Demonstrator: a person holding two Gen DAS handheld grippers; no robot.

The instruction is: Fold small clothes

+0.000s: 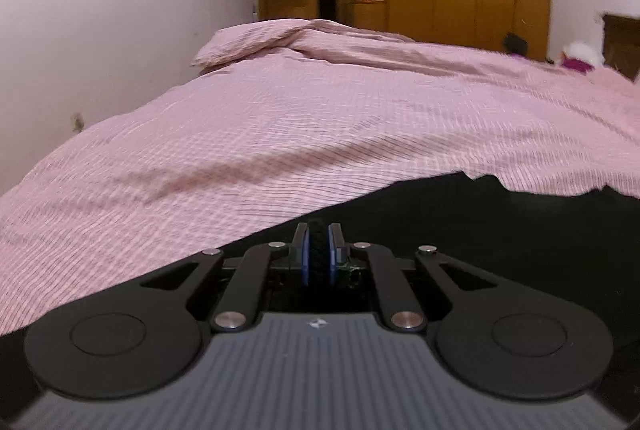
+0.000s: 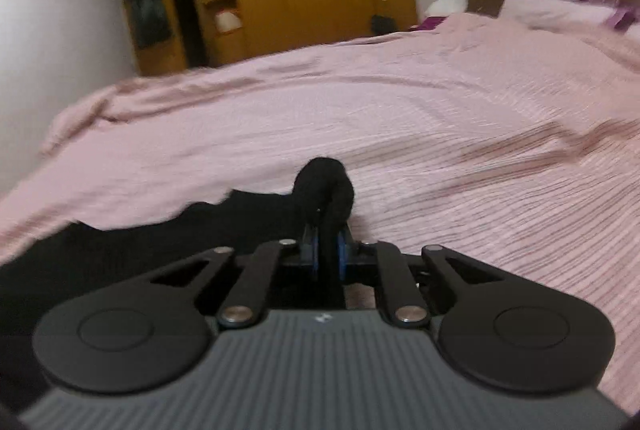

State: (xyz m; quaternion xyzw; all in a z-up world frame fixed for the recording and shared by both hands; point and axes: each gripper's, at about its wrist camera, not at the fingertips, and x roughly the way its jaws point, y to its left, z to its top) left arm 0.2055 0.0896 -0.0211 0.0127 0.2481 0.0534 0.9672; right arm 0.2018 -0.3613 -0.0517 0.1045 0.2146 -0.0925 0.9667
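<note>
**A:** Black garment (image 1: pixel 500 230) in the left wrist view: spread on the pink bedspread (image 1: pixel 280 134), filling everything from 3 to 6 o'clock. The left gripper (image 1: pixel 319 250) has its pads pinched tight on an edge. No fold visible yet imo.

**B:** Right wrist view agrees. The right gripper (image 2: pixel 329 250) is clamped on a bunched corner poking up at 12, the rest trailing off toward 9. I'd guess its long axis runs between the grippers; orientation is unclear. Basically all the folding's left.
</note>
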